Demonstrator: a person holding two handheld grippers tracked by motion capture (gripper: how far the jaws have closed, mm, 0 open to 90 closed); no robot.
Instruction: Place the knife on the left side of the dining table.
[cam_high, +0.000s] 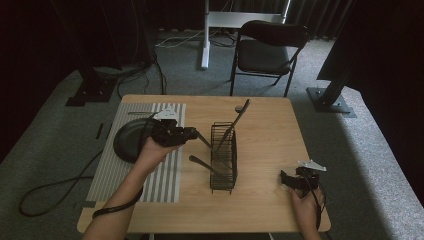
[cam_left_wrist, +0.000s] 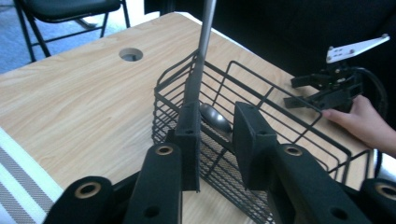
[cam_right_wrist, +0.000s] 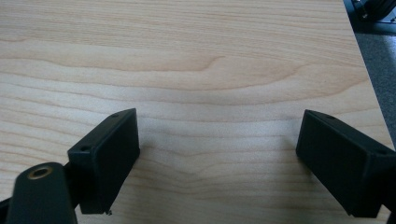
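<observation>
At the table's middle, the left hand-held gripper (cam_left_wrist: 217, 140) has its jaws nearly together beside a spoon (cam_left_wrist: 215, 119) in the wire basket (cam_left_wrist: 299, 126), gripping nothing. The utensil leaning on the basket rim (cam_left_wrist: 204, 32) could topple if knocked. Right hand-held gripper (cam_right_wrist: 219, 163) rests apart, empty, near the right edge.

The high view looks forward and down on the whole wooden table (cam_high: 260, 200) from above the person's side. The left gripper view sits close over the wire basket (cam_left_wrist: 261, 140), facing across it to the right gripper (cam_left_wrist: 303, 91), which the high view shares. The right gripper view looks closely down on bare tabletop.
</observation>
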